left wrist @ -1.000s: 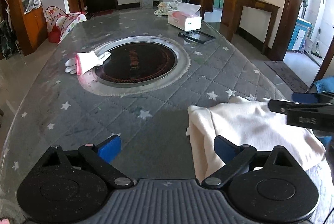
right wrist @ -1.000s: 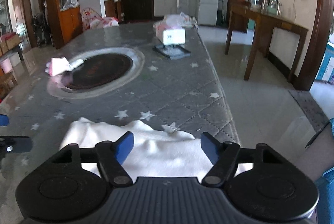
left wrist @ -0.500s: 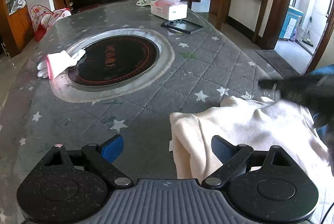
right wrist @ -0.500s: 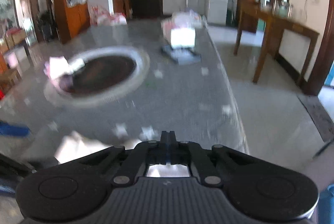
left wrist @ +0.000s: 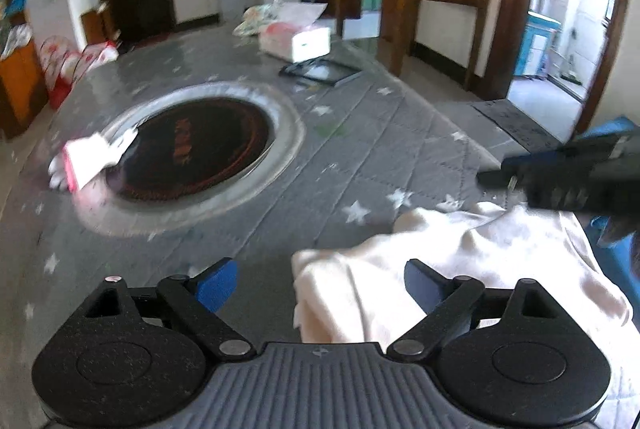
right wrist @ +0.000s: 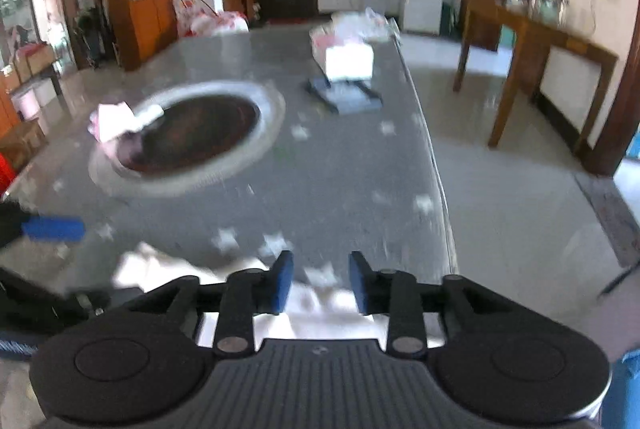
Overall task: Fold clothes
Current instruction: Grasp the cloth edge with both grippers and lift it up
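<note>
Your left tongs [left wrist: 316,279] gape wide over the near left edge of the cloth [left wrist: 460,269], gripping nothing; your right tongs [right wrist: 320,283] stand part open, empty, above its far edge. The cream cloth lies bunched at the table's [left wrist: 360,149] near right corner. Close now and you may pinch one layer only, or drag the heap off the edge, since it sits so near it. The left view shows the cloth's full spread; the right view, blurred, shows the table edge [right wrist: 434,157] and the floor beyond.
</note>
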The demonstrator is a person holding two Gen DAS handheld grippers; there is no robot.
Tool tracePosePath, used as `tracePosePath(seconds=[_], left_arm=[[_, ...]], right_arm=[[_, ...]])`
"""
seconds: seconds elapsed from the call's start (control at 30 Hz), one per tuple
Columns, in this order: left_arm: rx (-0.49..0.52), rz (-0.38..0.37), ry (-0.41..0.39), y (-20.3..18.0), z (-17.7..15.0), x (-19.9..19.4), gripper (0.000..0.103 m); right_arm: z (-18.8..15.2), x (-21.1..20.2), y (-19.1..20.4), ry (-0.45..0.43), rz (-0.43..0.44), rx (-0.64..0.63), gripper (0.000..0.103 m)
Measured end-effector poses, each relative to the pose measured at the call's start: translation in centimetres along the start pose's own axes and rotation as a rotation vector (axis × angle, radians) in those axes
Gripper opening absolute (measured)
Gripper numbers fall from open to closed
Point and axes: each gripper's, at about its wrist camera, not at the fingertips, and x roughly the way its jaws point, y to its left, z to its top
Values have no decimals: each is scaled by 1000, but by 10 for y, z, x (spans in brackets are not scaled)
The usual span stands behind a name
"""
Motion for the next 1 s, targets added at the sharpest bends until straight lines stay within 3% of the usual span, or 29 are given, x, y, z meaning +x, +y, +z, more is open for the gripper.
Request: tracePosePath(seconds=[0.1,0.2,0.23,0.37,0.47,0.63,0.9,1.0], left_arm=[[43,-21,0,-7,4,10,82],[83,-55,17,-13,4,20,72],[98,-68,24,-15,3,22,69],[150,-95,61,-24,2,32,27],[141,-93,55,-23,1,30,14],[95,-86,-2,-17,15,7,11],[19,-84,-233,0,53,-80,10],[18,-84,-305,5,57,-114,10]], right_arm=[[-11,13,-4,45,6,-15,54],[-18,24,-8,76,18,-12,56],[-21,26,-10,80,30,-3,52],[-24,21,-7,64,67,-17,13],[-21,11,1,28,58,-48,6],[-3,-25,7,-114,56,-39,5],[37,-130,30,-451,107,-64,5],[38,-163,39,-530,134,-80,5]])
